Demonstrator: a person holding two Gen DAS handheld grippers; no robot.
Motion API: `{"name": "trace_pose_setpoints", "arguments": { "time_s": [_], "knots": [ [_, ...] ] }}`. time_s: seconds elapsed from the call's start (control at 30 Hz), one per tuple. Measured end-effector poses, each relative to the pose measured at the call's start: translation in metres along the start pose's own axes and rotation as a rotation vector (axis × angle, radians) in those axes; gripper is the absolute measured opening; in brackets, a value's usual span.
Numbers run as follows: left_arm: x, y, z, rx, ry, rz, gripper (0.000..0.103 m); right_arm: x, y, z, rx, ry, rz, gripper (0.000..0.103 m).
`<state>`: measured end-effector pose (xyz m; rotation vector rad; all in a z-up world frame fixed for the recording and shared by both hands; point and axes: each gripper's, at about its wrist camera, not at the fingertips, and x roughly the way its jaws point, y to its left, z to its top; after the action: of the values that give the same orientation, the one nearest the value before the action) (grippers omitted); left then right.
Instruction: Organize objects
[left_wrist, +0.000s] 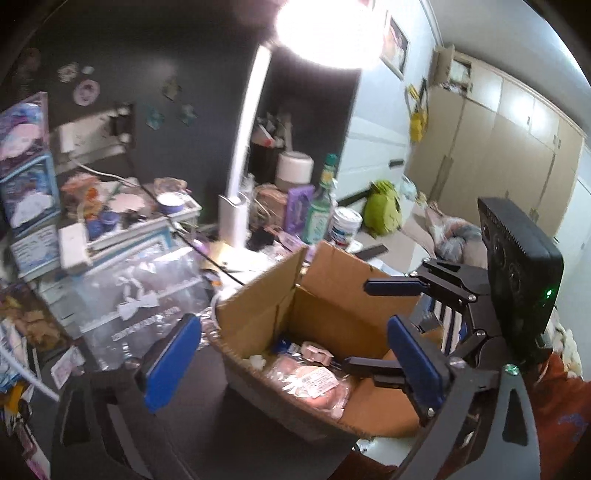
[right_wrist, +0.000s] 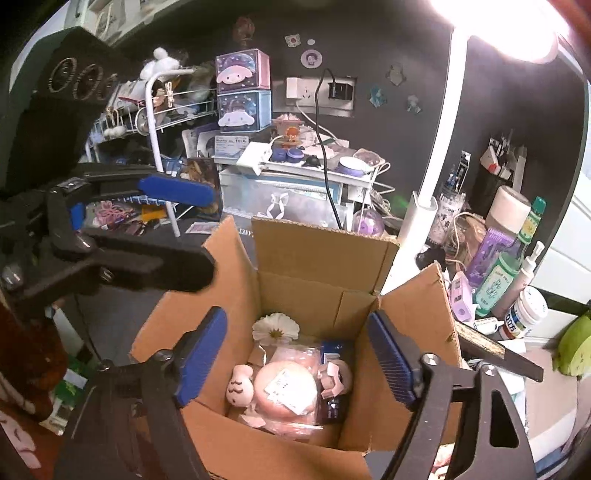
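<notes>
An open cardboard box (left_wrist: 325, 295) (right_wrist: 314, 291) stands on the dark desk with its flaps up. Inside lie a pink plush in clear wrap with a white label (right_wrist: 286, 391) (left_wrist: 314, 380), a white flower (right_wrist: 275, 328), a small pale figure with drawn lashes (right_wrist: 240, 387) and a dark blue packet (right_wrist: 332, 354). My right gripper (right_wrist: 295, 360) hangs open above the box's mouth with nothing between its blue pads. My left gripper (left_wrist: 295, 363) is open wide at the box's left side, also empty. Each gripper shows in the other's view: right gripper (left_wrist: 384, 326), left gripper (right_wrist: 184, 229).
A white lamp post (right_wrist: 436, 184) rises just behind the box. Bottles and a white jar (right_wrist: 524, 314) crowd its right side. Clear drawers (left_wrist: 140, 295) with clutter on top stand at the left, character boxes (right_wrist: 242, 74) and a wire rack (right_wrist: 155, 110) behind.
</notes>
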<state>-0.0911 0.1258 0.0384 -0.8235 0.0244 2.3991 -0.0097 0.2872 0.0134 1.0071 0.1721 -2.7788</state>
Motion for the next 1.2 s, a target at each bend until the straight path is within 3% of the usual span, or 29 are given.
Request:
{"name": "trace_pose_setpoints", "arguments": {
  "time_s": [0.13,0.2,0.37,0.53,0.8,1.2],
  "knots": [
    [-0.025,0.006,-0.011,-0.017,-0.062,0.074,0.102,-0.005,0.012,0.003,-0.021,-0.029,-0.028,0.091],
    [-0.037,0.011,-0.02,-0.037,-0.092,0.128,0.102,-0.007,0.018,0.005,-0.028,-0.046,-0.04,0.103],
    [-0.063,0.023,-0.039,-0.104,-0.163,0.258,0.102,-0.015,0.027,0.007,-0.02,-0.154,-0.026,0.103],
    [-0.081,0.035,-0.057,-0.168,-0.221,0.371,0.102,-0.015,0.036,0.012,-0.035,-0.172,0.018,0.103],
    [-0.083,0.046,-0.065,-0.205,-0.224,0.428,0.102,-0.013,0.036,0.009,-0.037,-0.205,0.056,0.103],
    [-0.077,0.045,-0.065,-0.19,-0.209,0.456,0.102,-0.009,0.027,0.007,-0.023,-0.204,0.076,0.103]
  ]
}}
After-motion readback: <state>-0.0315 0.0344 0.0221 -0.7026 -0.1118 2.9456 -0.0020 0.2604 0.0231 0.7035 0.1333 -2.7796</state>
